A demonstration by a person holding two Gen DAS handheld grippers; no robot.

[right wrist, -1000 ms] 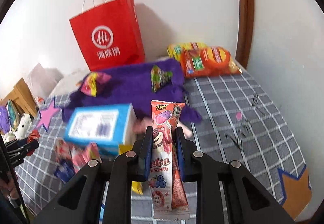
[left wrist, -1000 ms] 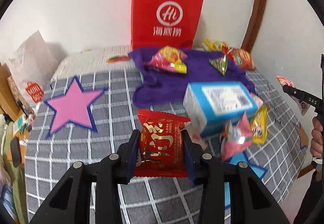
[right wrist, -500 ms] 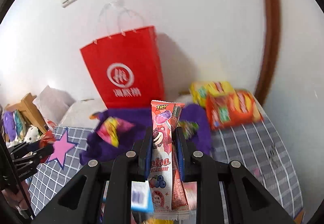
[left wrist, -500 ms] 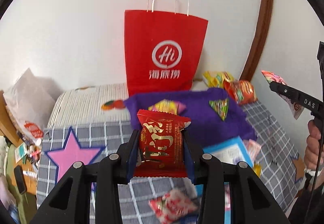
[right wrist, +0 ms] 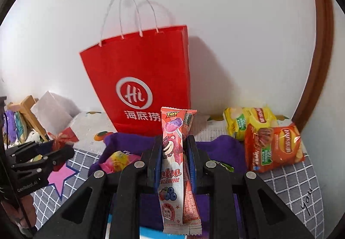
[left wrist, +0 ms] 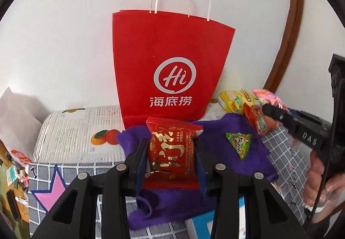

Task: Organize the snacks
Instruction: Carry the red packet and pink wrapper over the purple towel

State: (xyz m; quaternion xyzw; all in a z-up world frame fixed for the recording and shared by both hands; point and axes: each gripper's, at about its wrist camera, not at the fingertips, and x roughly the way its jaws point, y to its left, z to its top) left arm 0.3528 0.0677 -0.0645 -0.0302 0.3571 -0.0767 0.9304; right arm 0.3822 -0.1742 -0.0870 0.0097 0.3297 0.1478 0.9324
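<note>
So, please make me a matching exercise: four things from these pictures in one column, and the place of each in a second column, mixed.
Things:
1. red snack packet
2. pink lollipop packet
3. green triangular snack
4. red paper bag

Places:
A. lying on the purple cloth
B. standing against the wall
C. held in the left gripper
D. held in the right gripper

Pairs: 1-C, 2-D, 3-A, 4-B

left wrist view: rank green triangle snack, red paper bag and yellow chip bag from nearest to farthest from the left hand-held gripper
From the left hand-held gripper:
1. Green triangle snack, on the purple cloth, just right of the jaws.
2. Red paper bag, upright against the wall, straight ahead.
3. Yellow chip bag, far right, by the wall.
</note>
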